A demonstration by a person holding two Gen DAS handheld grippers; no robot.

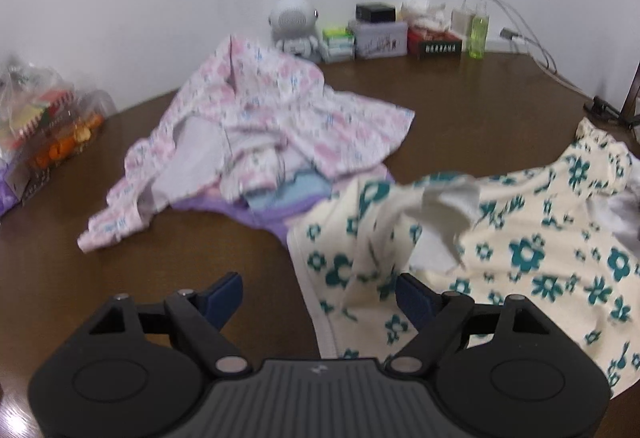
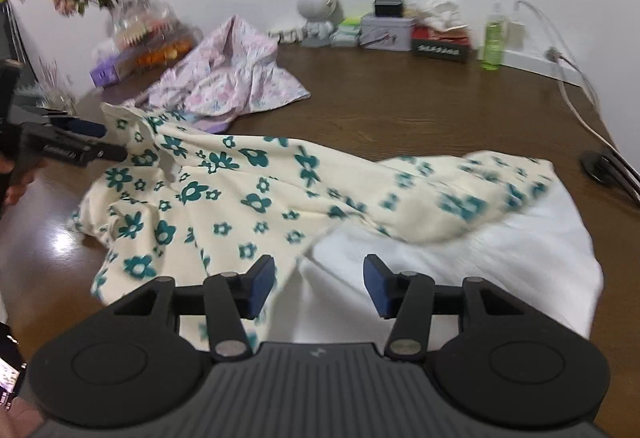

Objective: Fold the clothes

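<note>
The left gripper (image 1: 320,292) is held with its jaws spread wide above the brown wooden table (image 1: 160,270), nothing between them; its right finger lies over the edge of the cream garment printed with teal flowers (image 1: 520,254). In the right wrist view that garment (image 2: 224,198) is seen spread rumpled across the table and partly over a white cloth (image 2: 480,262). The right gripper (image 2: 320,284) is likewise held with jaws spread and empty, above the seam where cream garment and white cloth meet. A pink floral garment (image 1: 256,110) is heaped further back, over purple and light blue clothes (image 1: 276,202). At the left table edge a clear plastic bag (image 1: 44,118) is seen, filled with orange and red packaged items, blurred. Along the wall a grey tin (image 1: 378,36) is topped by a black box (image 1: 375,12); the tin's contents are hidden. Beside them stand a green bottle (image 1: 478,34) and a white robot figure (image 1: 294,24).
</note>
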